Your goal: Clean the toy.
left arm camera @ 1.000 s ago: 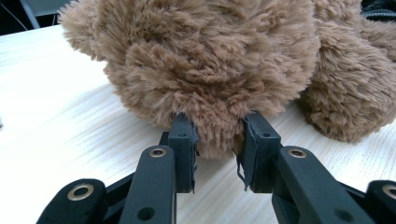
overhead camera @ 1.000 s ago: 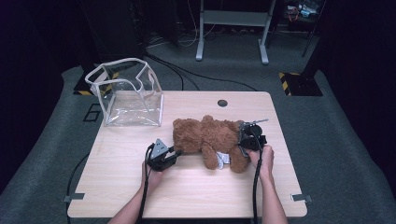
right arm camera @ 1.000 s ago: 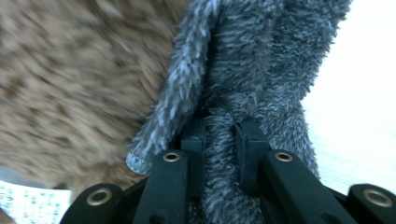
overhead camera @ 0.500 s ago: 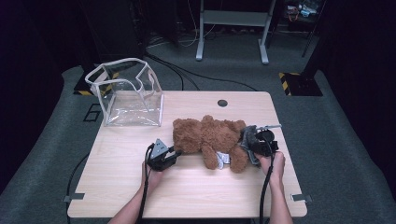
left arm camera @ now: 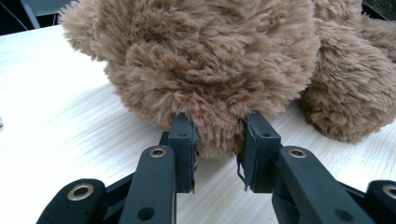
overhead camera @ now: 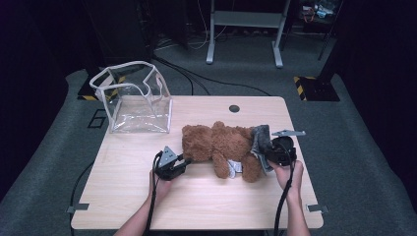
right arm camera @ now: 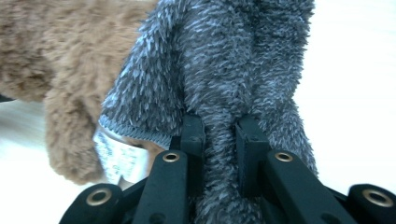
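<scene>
Since the earlier frames the right gripper has been shifted toward the right edge of the frame and lifted a little, and the grey fuzzy cloth has been dragged with it, off the bear's lower end. No shift is seen at the left gripper.

Brown teddy bear is lying across the middle of the counter, head toward frame left, legs toward frame right, a white tag showing near a leg. In the left gripper view a tuft of the bear's fur is pinched between the jaws, low on the head, close to the wood. In the right gripper view the jaws are pressed together on a fold of the grey cloth, with bear fur and the tag at lower left. Clear plastic bag is stood open at the upper left of the counter, well apart from the bear.
</scene>
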Tool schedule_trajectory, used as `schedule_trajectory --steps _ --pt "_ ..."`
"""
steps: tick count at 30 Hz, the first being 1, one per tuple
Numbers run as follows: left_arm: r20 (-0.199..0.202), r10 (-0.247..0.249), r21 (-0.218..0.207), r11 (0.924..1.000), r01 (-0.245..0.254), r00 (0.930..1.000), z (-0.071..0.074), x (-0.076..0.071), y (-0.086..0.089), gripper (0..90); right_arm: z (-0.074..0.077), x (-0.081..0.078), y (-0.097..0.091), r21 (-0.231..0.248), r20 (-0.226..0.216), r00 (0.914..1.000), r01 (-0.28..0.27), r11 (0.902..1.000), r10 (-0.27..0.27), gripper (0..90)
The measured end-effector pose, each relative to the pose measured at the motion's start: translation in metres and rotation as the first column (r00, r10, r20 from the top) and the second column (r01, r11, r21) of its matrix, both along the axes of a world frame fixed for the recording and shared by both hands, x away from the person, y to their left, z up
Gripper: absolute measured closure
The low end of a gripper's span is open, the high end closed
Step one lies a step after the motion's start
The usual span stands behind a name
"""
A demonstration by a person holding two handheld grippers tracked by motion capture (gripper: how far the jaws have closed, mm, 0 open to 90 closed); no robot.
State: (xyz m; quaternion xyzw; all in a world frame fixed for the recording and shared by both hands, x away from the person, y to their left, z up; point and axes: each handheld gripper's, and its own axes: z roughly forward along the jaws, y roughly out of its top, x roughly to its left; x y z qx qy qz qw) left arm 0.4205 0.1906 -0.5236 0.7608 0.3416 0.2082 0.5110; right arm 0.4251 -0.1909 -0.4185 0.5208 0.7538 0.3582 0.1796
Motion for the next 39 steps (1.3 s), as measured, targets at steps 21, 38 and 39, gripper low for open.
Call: schedule_trajectory --steps 21,38,39 --pt "0.004 0.001 0.005 1.0 -0.001 1.0 0.0 0.0 0.0 69.1 -0.035 -0.005 0.027 -0.104 -0.064 0.9979 0.003 0.9946 -0.009 75.8" --pt "0.003 0.001 0.005 1.0 -0.001 1.0 0.0 0.0 0.0 69.0 -0.038 -0.048 0.002 -0.076 -0.062 0.9972 0.036 0.9964 -0.041 75.6" --pt "0.003 0.0 0.006 1.0 -0.001 1.0 0.0 0.0 0.0 69.1 -0.035 -0.047 0.003 -0.077 -0.046 0.9985 0.027 0.9967 -0.03 75.7"
